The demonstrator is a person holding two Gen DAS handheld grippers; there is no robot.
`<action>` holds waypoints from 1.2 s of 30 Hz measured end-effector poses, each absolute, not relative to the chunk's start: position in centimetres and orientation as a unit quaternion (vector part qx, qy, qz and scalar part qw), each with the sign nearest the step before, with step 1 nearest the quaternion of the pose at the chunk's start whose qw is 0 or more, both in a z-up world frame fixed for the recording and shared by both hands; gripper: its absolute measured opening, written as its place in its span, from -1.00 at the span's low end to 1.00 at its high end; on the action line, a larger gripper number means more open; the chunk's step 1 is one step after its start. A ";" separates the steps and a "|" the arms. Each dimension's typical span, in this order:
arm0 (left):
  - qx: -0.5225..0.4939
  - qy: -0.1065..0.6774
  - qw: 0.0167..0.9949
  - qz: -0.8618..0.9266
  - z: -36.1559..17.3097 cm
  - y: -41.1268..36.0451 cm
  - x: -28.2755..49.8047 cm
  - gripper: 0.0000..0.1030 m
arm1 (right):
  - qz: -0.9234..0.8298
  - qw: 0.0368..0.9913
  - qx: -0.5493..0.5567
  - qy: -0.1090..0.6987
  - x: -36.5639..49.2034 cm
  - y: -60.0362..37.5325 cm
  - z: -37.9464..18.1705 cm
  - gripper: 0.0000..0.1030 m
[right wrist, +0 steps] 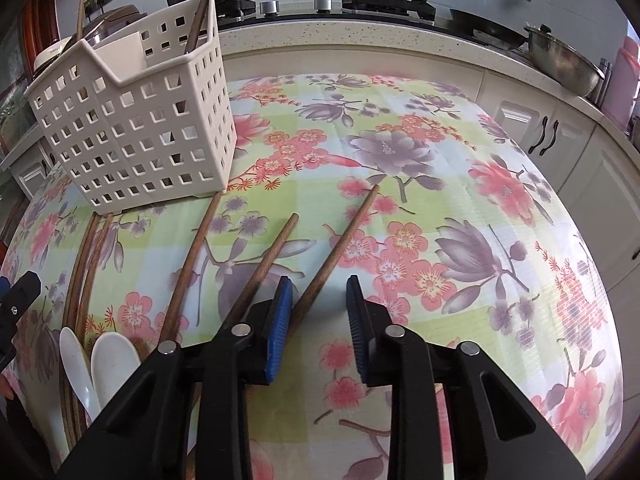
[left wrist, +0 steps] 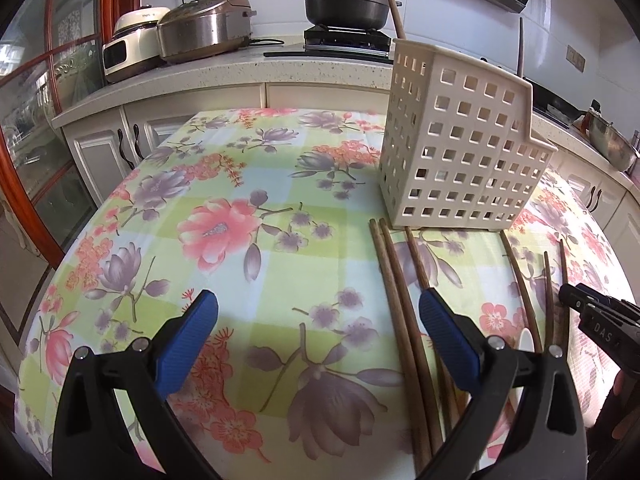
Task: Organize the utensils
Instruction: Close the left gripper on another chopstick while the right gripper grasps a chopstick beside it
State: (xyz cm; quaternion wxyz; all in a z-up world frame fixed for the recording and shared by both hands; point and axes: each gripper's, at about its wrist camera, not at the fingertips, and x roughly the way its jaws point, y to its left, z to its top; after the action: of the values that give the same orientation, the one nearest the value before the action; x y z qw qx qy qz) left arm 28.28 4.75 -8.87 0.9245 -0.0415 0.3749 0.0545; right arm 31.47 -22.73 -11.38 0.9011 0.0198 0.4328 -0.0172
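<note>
Here, long brown wooden chopsticks (right wrist: pixel 200 248) lie loose on the glossy floral tablecloth (right wrist: pixel 420 208), fanned out with their far tips toward the cream plastic utensil basket (right wrist: pixel 136 128), a boxy, upright holder with square perforations and a stepped rim. One chopstick's tip touches the basket's front corner, and two more chopsticks stand upright inside it, poking above the rim. The rightmost chopstick (right wrist: pixel 340 240) runs diagonally back under the right gripper (right wrist: pixel 318 308), passing just beside the inner face of its left ribbed blue pad; the jaws stand apart with nothing clamped between them. At the near left edge, two smooth white ceramic spoons (right wrist: pixel 108 360) rest side by side among the chopstick handles. In the left wrist view, the left gripper (left wrist: pixel 318 332) hangs above the cloth with its blue pads spread wide and empty; a pair of chopsticks (left wrist: pixel 400 300) runs beneath its right finger. Behind the table, a speckled stone counter (left wrist: pixel 224 68) carries a black lidded pot (left wrist: pixel 344 4) on a stove.
</note>
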 end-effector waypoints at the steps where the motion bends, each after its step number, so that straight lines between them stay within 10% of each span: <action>1: -0.042 0.376 0.924 0.054 -8.9 4.8 28.3 0.88 | -0.017 0.901 0.020 0.433 31.5 -22.8 -11.4 -0.60; 10: -0.042 0.386 0.920 0.052 -9.2 4.4 28.6 0.88 | -0.016 0.898 0.025 0.439 32.5 -24.1 -11.5 -0.70; 36: -0.054 0.434 0.899 0.027 -10.9 3.8 31.9 -0.11 | 0.011 0.899 0.034 0.436 32.2 -25.5 -11.6 -0.78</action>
State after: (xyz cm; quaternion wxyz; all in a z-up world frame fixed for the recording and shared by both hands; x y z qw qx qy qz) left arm 31.86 3.81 -10.91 0.8991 -0.0545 0.4336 0.0268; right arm 32.20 -25.50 -11.56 0.8993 0.0335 0.4359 0.0114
